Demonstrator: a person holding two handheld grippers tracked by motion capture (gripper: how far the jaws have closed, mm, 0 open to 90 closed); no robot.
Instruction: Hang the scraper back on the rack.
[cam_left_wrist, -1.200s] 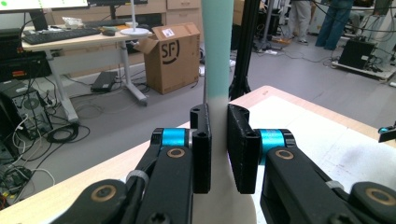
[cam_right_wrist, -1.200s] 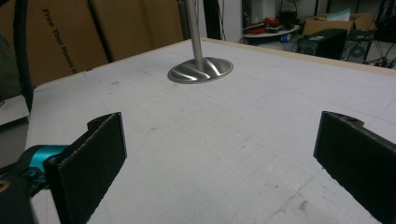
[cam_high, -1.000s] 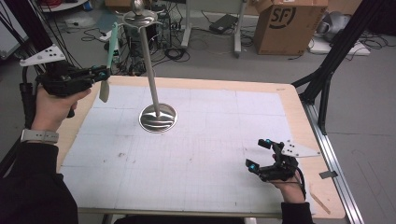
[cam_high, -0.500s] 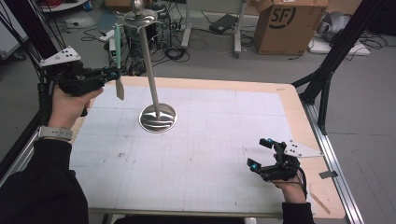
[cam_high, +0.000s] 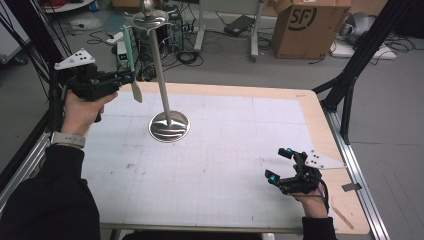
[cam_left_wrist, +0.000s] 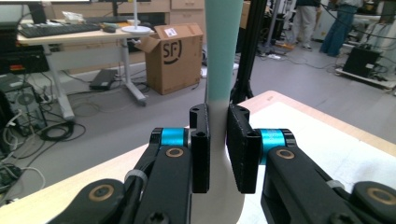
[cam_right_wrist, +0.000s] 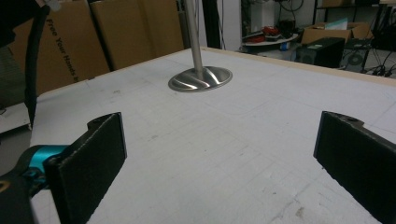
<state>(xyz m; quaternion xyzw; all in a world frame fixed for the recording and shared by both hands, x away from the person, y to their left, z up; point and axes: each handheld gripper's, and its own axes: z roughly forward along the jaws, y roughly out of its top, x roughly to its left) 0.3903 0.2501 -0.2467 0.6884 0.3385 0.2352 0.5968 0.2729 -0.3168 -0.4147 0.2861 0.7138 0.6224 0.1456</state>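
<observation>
Pinching a mint-and-white spatula upright between its clenched jaws, the left gripper holds it just beside the metal stand. It grips low on the handle (a short hold), so the spatula could pivot or knock the stand; the right gripper rests splayed and empty.

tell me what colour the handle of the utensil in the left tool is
Pale mint green, turning white at the blade end; the utensil shows best in the left gripper view.

A tall metal stand rises from its round base on the far left of the desk, the one obstacle on the gridded surface. The left tool, gripping an upright utensil, hangs just beside the stand's pole. The right tool, jaws wide apart, sits near the front right corner, with bare desk between it and the base.
</observation>
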